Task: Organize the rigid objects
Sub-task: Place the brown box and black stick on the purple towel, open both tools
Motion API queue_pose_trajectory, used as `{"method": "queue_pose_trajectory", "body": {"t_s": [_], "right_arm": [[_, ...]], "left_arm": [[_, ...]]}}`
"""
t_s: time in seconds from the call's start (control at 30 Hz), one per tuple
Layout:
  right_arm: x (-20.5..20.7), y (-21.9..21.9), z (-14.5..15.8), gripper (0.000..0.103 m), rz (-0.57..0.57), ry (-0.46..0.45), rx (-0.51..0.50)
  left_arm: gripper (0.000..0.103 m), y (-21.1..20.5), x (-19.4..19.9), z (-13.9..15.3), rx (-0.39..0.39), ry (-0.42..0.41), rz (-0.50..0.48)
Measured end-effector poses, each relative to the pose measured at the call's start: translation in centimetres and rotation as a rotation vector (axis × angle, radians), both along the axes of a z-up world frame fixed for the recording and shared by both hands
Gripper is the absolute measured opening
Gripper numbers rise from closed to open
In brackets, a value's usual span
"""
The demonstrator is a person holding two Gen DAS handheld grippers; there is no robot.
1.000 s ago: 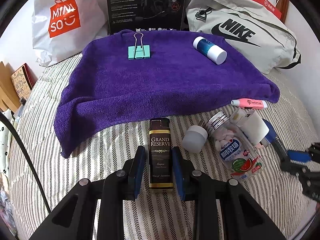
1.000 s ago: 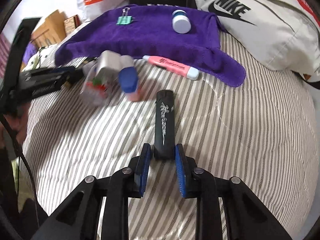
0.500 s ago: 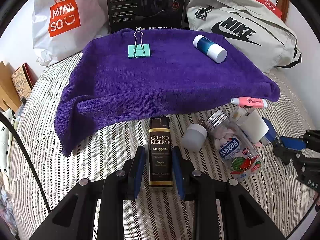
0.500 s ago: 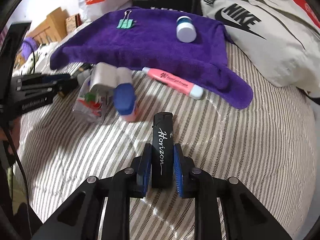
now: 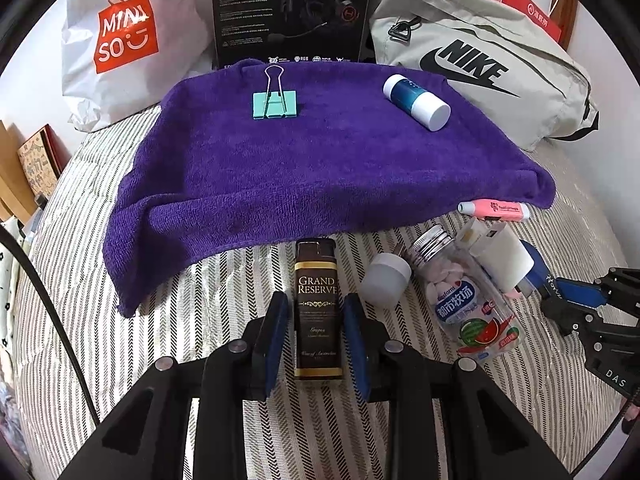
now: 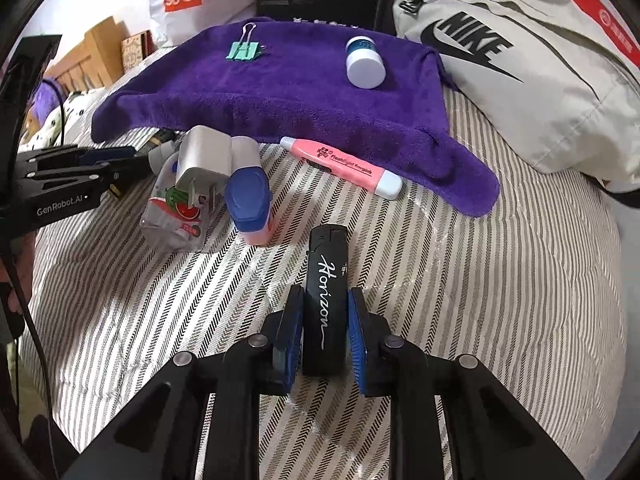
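Left wrist: padded fingers (image 5: 280,332) clamp a slim glossy brown lighter (image 5: 318,312); right fingers (image 6: 356,332) pinch a black lighter (image 6: 325,300) over the striped bed (image 6: 480,280).

A fuzzy purple cloth towel (image 5: 320,168) lies on woven striped bedding (image 5: 200,320); the black lighter (image 6: 325,300) looks glossy plastic.

We are seeing the black box (image 5: 292,8) cut off by the top edge, and the charger (image 6: 204,160) hiding much of the candy jar (image 6: 176,216). We are failing to read the brown lighter's (image 5: 318,312) small print.
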State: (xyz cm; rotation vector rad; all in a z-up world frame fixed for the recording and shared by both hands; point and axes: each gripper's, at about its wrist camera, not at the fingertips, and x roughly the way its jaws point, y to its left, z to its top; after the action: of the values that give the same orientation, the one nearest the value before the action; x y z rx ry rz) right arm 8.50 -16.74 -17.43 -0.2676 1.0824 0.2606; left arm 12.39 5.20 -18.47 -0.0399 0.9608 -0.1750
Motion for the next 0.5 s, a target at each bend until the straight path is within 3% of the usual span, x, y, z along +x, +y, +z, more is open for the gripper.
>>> {"method": "queue_pose_trajectory", "body": {"t_s": [0.27, 0.5], "right_arm": [[-0.42, 0.41, -0.03, 0.021, 0.014, -0.024, -0.030], [-0.53, -0.39, 0.00, 0.021, 0.008, -0.033, 0.020]], "left_arm": [[0.027, -0.33, 0.03, -0.10, 0.011, -0.004, 0.023], [0.023, -0.98, -0.08, -0.10, 0.052, -0.027, 0.004]]}}
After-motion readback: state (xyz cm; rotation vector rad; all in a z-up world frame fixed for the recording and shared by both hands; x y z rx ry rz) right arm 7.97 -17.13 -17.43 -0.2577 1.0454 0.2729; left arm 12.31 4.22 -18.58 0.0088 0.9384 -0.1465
